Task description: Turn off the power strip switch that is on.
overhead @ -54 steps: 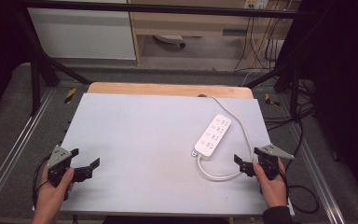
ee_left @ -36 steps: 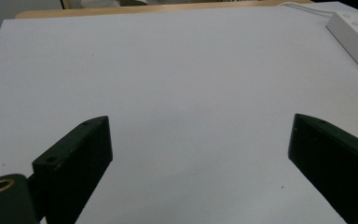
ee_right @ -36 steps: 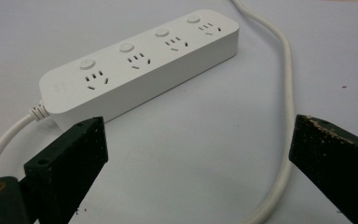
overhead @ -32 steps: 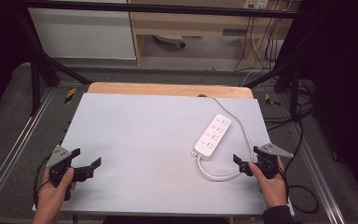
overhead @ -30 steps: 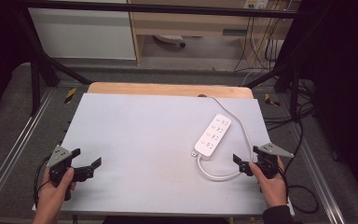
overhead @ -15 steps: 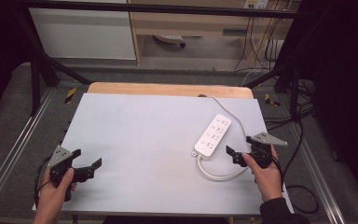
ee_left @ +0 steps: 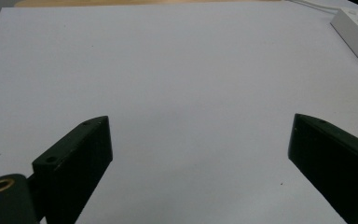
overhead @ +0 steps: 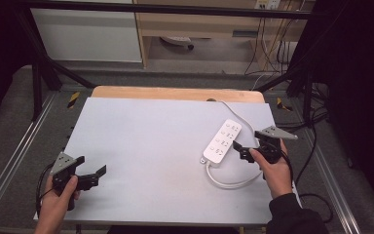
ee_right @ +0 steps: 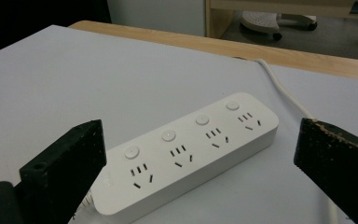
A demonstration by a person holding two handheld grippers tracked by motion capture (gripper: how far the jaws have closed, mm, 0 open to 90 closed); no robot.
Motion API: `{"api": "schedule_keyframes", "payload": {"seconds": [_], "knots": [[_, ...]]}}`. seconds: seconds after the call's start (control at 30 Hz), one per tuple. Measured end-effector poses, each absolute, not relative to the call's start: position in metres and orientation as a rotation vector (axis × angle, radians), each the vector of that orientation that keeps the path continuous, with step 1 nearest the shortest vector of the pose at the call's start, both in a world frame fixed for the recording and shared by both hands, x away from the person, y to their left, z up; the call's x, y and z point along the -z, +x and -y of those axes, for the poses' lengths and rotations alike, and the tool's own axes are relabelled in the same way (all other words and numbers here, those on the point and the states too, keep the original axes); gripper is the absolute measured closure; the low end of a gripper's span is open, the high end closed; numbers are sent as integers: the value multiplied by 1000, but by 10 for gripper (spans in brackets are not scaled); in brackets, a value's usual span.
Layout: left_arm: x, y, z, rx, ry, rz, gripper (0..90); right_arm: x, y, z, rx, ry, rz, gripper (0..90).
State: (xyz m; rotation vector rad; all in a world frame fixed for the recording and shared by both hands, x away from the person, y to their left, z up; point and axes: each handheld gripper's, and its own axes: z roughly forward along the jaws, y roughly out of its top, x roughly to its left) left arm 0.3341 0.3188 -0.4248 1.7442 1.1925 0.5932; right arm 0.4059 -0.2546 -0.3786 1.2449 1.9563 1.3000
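Right gripper [overhead: 243, 152], jaws apart, nears the power strip [overhead: 222, 141] by the table's [overhead: 141, 131] right edge — straddle it squarely, then close.

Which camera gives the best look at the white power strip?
The right gripper view: the power strip lies close, showing four sockets and four round buttons. The high view shows it whole but small, with its cable, on the table. The left gripper view catches just a corner.

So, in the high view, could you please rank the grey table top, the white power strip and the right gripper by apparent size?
1. Grey table top, by far the largest.
2. White power strip and right gripper: they look about alike, and the gripper is raised nearer the camera, so I won't rank them.
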Motion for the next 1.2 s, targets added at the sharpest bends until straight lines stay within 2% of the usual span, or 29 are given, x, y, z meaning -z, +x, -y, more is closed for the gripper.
{"api": "schedule_keyframes", "payload": {"seconds": [0.63,0.67,0.7,0.77,0.8,0.9,0.97,1.0,1.03,1.07,1.1,1.13,1.2], "knots": [[425,334,-319,-584,1743,-1202,60,369,427,247,-1292,1253,-1936,76],[425,334,-319,-584,1740,-1206,60,370,430,246,-1297,1254,-1937,113],[425,335,-320,-584,1740,-1206,60,370,430,246,-1297,1254,-1937,113],[425,335,-320,-585,1739,-1208,60,371,433,243,-1298,1254,-1932,186],[425,335,-320,-586,1739,-1208,60,371,433,243,-1298,1254,-1932,186],[425,335,-320,-589,1741,-1207,60,373,438,239,-1315,1236,-1927,311],[425,335,-319,-590,1741,-1208,60,374,439,237,-1314,1236,-1927,339],[425,335,-319,-592,1742,-1208,60,375,440,236,-1323,1232,-1927,383],[425,335,-319,-593,1743,-1208,60,378,442,234,-1332,1232,-1935,463],[425,335,-319,-595,1746,-1205,60,378,442,234,-1332,1232,-1935,463],[425,335,-319,-596,1748,-1204,60,380,444,232,-1338,1225,-1934,566],[425,335,-319,-596,1748,-1206,60,380,444,232,-1338,1225,-1934,566],[425,335,-319,-597,1751,-1208,60,381,446,231,-1352,1218,-1929,642]]}}
